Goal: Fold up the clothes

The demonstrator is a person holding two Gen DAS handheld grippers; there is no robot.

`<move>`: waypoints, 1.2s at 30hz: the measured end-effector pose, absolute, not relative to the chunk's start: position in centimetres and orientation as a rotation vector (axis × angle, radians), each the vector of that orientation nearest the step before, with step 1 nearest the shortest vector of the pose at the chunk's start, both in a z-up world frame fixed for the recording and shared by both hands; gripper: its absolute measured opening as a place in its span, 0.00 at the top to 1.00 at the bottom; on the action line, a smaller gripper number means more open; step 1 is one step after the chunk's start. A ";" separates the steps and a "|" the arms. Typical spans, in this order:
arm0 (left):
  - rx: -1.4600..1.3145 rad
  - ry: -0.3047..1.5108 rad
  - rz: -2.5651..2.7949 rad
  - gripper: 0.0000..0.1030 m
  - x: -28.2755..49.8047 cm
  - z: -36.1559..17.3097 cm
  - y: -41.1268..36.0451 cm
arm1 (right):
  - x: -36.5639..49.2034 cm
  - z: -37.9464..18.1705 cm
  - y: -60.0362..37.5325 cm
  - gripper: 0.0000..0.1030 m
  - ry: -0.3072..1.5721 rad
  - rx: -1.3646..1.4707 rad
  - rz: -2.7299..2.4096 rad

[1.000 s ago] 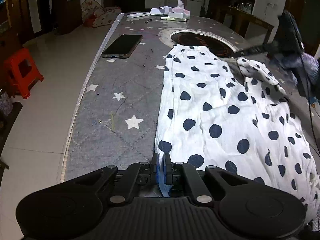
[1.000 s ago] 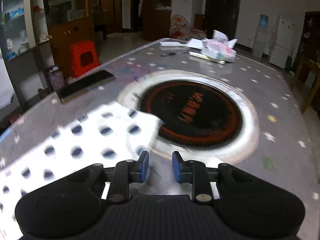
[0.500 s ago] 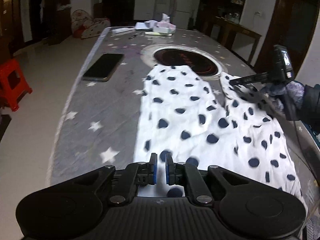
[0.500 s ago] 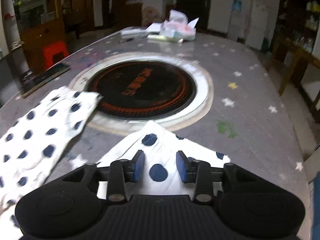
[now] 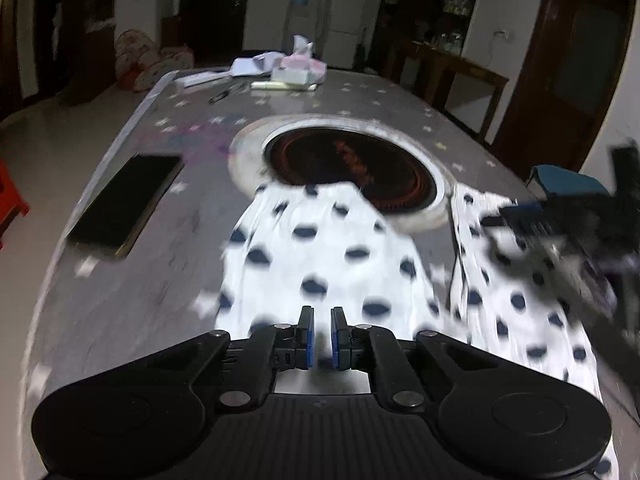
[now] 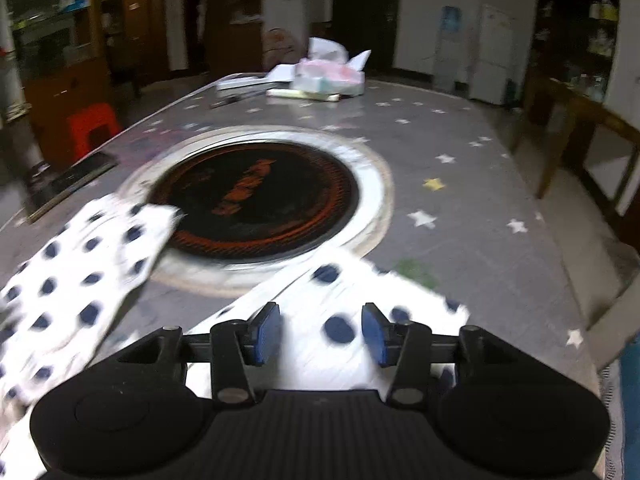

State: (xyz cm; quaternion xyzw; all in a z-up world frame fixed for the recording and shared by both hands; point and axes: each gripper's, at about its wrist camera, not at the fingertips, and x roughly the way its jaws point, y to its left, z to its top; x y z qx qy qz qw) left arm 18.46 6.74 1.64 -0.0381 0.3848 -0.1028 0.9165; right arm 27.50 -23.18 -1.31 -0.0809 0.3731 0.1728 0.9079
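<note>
Dotted white cloth (image 5: 320, 256), thin and rumpled, on starred table (image 5: 132, 280)

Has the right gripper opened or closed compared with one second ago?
Yes. The right gripper has opened: its blue pads now stand wider apart, over the polka-dot garment instead of the round burner.

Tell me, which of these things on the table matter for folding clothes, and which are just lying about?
Part of the job:
- polka-dot garment, spread on the table
- left gripper, jaws nearly closed
- right gripper, jaws open above the cloth

Just lying about:
- phone
- round black cooktop set in the table
- papers and tissue pack at the far end
- pen
</note>
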 end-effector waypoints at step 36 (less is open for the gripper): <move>0.033 0.698 0.013 0.91 22.0 0.6 6.9 | 21.5 -1.4 -24.7 0.43 0.768 -0.186 0.476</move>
